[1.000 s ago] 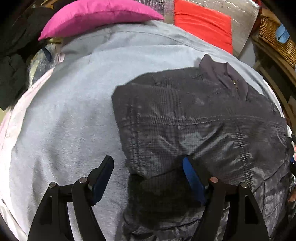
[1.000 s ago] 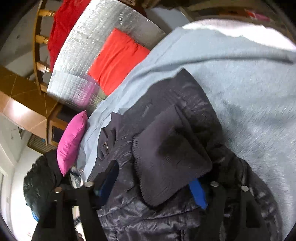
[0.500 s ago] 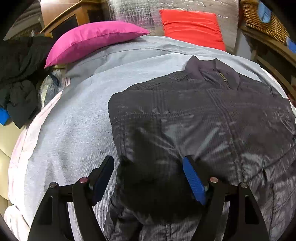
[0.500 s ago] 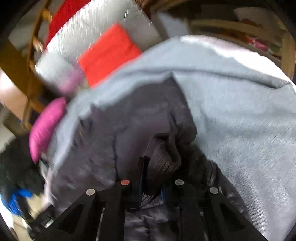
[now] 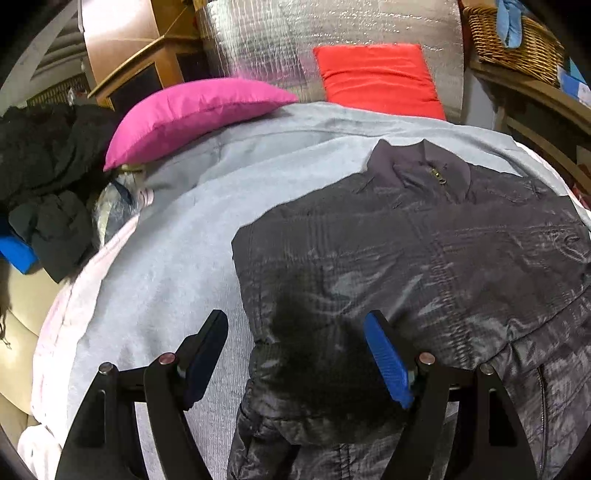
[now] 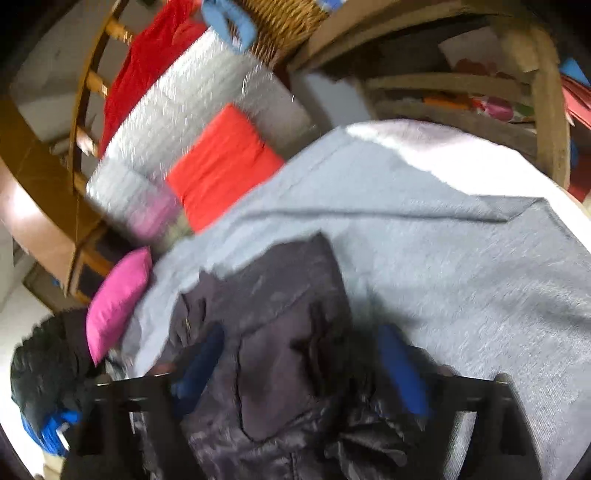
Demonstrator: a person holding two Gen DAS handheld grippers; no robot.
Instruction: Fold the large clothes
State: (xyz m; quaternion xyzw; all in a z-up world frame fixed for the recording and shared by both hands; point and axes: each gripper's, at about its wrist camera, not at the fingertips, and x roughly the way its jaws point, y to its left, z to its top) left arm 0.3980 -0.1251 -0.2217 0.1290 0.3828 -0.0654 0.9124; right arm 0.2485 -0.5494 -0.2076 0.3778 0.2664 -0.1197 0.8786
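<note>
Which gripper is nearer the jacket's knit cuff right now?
Right. The right gripper hangs just above the knit cuff, jaws opening. The left gripper is over the jacket's other edge.

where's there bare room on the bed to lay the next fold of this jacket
Free: the grey blanket between the jacket and the pink pillow, and the blanket beside the jacket in the right wrist view. Crowded: the dark clothes pile at the edge beyond the pink pillow.

Left wrist view: close above the dark jacket [image 5: 406,266], facing down and forward toward the pink pillow [image 5: 195,118] and red cushion [image 5: 376,77]. Right wrist view: rolled sideways and blurred, also close over the jacket [image 6: 280,332]. Shared by both: jacket, grey blanket [image 5: 166,266], pink pillow, red cushion, silver mat [image 5: 332,26].
</note>
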